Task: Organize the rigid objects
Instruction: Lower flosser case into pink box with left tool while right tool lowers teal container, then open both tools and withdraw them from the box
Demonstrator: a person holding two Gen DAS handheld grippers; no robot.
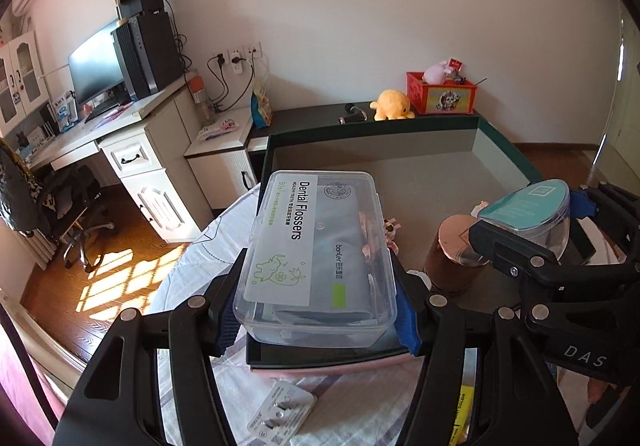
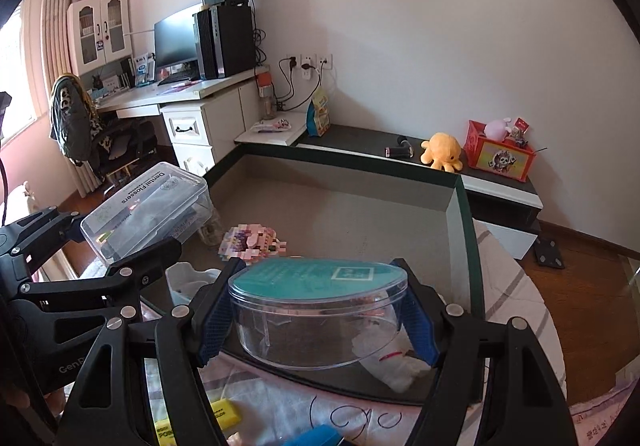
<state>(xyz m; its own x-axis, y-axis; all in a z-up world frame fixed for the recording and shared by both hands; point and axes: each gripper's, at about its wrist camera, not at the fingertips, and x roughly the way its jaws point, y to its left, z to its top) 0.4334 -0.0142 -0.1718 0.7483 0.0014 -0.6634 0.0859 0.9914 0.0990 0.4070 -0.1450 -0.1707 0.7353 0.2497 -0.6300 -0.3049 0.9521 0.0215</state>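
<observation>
My left gripper (image 1: 318,316) is shut on a clear rectangular box (image 1: 316,254) labelled "Dental Flossers", its blue pads pressing both long sides. It hangs over the near edge of a large dark-rimmed storage box (image 1: 504,149). My right gripper (image 2: 318,320) is shut on a clear round tub with a teal lid (image 2: 318,310), held over the same storage box (image 2: 466,230). From each wrist view the other gripper shows at the side: the tub (image 1: 528,217) at right, the flosser box (image 2: 148,205) at left.
Inside the storage box lie a copper-lidded jar (image 1: 456,254), a pink brick figure (image 2: 254,240) and a white bag (image 2: 392,362). A blister pack (image 1: 280,412) and yellow erasers (image 2: 224,412) lie on the bedsheet near me. A ledge behind carries a yellow plush (image 2: 442,151) and a red crate (image 2: 500,155).
</observation>
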